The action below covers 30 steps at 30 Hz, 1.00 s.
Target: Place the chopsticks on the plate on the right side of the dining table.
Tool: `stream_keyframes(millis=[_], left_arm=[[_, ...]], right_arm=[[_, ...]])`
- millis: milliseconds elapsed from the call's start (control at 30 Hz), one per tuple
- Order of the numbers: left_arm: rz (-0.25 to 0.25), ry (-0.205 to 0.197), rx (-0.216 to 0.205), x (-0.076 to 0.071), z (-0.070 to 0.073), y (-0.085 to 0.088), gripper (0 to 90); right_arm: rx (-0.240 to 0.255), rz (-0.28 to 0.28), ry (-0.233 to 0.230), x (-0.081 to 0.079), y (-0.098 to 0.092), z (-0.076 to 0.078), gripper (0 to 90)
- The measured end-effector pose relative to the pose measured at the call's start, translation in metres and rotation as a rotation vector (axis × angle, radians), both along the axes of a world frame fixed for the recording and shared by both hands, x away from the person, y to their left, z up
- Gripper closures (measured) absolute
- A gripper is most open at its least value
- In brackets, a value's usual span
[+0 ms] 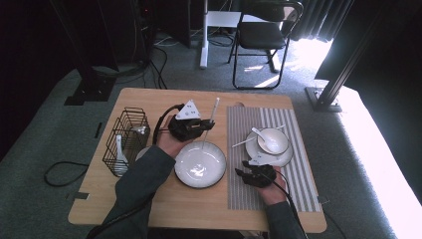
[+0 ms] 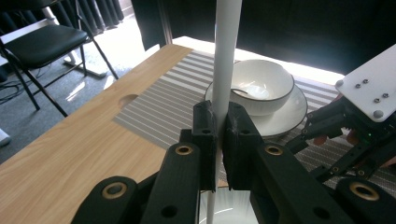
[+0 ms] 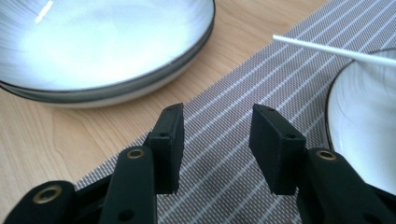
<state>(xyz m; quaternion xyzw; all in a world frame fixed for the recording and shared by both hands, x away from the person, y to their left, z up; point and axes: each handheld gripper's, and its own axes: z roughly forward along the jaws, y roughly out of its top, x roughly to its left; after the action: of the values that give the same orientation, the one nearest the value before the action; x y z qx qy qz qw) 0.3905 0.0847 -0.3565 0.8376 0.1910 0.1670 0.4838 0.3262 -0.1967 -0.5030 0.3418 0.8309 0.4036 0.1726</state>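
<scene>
My left gripper is shut on a long white rod, which stands up between the jaws and reaches down over the big white dark-rimmed plate. My right gripper hovers open just over the striped mat, with nothing between its jaws. It sits between the big plate and a saucer that carries a white bowl with a white spoon in it. A second white rod lies across the saucer's edge.
A black wire basket holding a white spoon stands at the table's left. Bare wood lies behind the plate and along the front edge. A folding chair stands on the floor beyond the table.
</scene>
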Motion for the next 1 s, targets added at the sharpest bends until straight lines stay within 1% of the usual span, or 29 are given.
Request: stream_keyframes(millis=[67, 367, 633, 767, 833, 867, 967, 1000], left_arm=[[-0.004, 0.003, -0.002, 0.0, 0.0, -0.002, 84.9], [-0.023, -0.001, -0.006, -0.001, -0.001, -0.011, 84.9], [-0.048, 0.001, -0.008, -0.003, -0.003, -0.023, 84.9], [-0.068, 0.002, -0.01, -0.004, -0.003, -0.031, 84.9], [-0.077, 0.001, -0.014, -0.005, -0.003, -0.036, 84.9], [-0.083, 0.0, -0.017, -0.006, -0.003, -0.038, 84.9], [-0.095, 0.002, -0.018, -0.008, -0.003, -0.045, 84.9], [-0.104, 0.012, -0.028, -0.009, -0.003, -0.048, 84.9]], right_arm=[[-0.002, 0.001, -0.003, 0.0, 0.003, 0.002, 54.8], [0.026, 0.009, -0.009, 0.001, 0.007, 0.005, 58.7], [0.044, 0.02, -0.025, 0.005, 0.012, 0.013, 63.2], [0.058, 0.023, -0.03, 0.007, 0.015, 0.015, 66.7], [0.065, 0.026, -0.022, 0.008, 0.017, 0.015, 69.2], [0.063, 0.031, -0.025, 0.008, 0.018, 0.015, 70.5], [0.079, 0.038, -0.037, 0.009, 0.022, 0.018, 73.2], [0.081, 0.039, -0.041, 0.01, 0.023, 0.019, 73.9]])
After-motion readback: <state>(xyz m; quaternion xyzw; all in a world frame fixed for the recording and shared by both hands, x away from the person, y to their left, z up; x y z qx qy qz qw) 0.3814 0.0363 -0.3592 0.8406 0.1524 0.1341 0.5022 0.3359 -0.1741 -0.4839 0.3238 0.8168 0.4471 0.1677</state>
